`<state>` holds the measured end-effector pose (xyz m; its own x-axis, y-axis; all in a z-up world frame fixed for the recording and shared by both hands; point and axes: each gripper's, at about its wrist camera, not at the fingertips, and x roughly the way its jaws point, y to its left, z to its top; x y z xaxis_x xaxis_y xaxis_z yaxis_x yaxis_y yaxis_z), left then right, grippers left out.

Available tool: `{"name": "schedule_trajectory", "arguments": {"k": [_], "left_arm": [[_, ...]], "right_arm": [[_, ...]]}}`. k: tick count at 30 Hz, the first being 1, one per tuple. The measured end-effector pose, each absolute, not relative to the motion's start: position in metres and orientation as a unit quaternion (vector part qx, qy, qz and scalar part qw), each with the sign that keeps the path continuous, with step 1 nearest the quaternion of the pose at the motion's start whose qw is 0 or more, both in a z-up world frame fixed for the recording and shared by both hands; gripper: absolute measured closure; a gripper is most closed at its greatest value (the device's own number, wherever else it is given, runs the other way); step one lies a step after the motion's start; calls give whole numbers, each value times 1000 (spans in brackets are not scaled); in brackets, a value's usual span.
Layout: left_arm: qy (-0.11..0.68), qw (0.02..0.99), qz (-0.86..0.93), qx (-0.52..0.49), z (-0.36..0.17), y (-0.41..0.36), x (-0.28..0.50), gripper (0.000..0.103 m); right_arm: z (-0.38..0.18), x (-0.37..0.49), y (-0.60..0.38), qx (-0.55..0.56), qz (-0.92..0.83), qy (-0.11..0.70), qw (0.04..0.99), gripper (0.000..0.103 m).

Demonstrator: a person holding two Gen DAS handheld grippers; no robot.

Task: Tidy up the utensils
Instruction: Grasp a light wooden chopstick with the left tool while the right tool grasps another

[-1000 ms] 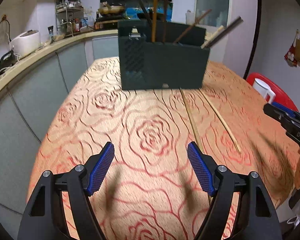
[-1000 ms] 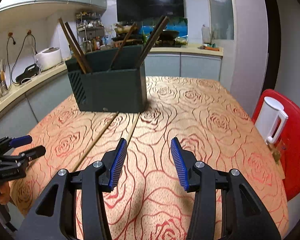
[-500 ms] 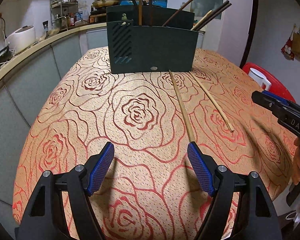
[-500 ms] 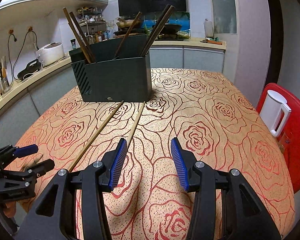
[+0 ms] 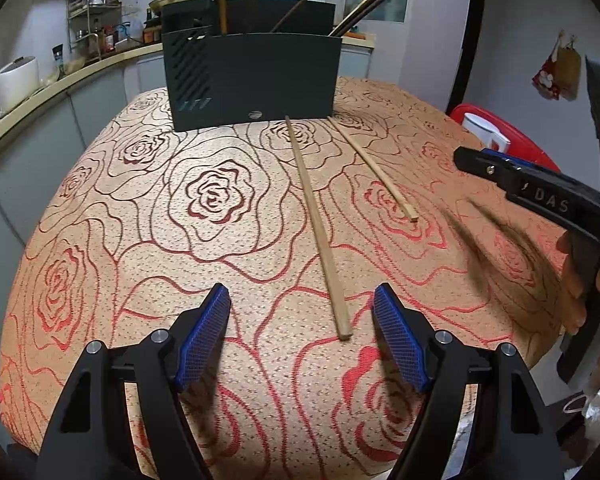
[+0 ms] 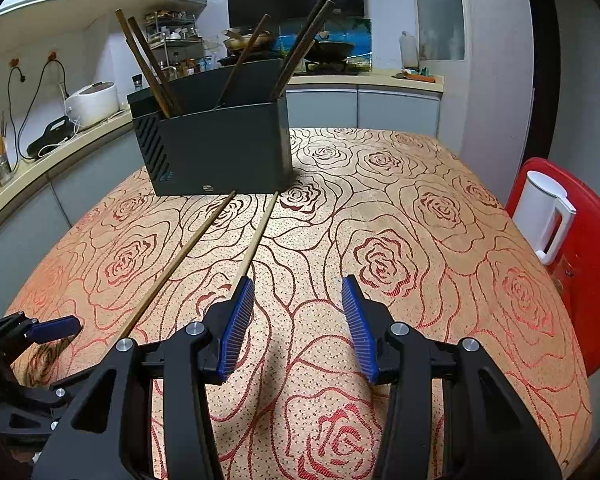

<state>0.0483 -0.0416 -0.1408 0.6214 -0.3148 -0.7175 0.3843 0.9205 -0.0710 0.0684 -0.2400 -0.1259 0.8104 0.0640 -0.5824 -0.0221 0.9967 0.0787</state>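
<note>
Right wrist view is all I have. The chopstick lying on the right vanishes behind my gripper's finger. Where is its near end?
Observer: In the left wrist view the right chopstick ends free on the tablecloth, with nothing touching it.
Operator: And the left gripper? I only see one fingertip.
Observer: The left gripper has its jaws closing. The near end of the left chopstick shows between them, and the pads are not on it.
Operator: What is behind my camera?
Observer: A hand wrapped around the handle of the right gripper, whose jaws are open and hold nothing.
</note>
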Motion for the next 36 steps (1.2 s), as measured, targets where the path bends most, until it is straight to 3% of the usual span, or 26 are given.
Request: {"name": "schedule_trajectory", "arguments": {"k": [10,19,22,24,30,36], "left_arm": [[376,908,-170,67,-141,-36,53,64],[371,909,-179,61,-142,-35,52,67],[369,910,-181,64,-142,-37,51,73],[366,910,-184,67,-142,-39,50,76],[360,911,-187,69,-143,-40,51,95],[366,908,-190,69,-142,-39,52,97]], "right_arm": [[-136,70,-225,22,44,323,945,58],[-149,78,-197,2,82,353,932,59],[-152,82,-190,-11,84,361,929,70],[-155,85,-186,-22,82,373,924,82],[-156,85,-183,-31,84,375,923,86],[-155,84,-185,-31,80,374,924,93]]}}
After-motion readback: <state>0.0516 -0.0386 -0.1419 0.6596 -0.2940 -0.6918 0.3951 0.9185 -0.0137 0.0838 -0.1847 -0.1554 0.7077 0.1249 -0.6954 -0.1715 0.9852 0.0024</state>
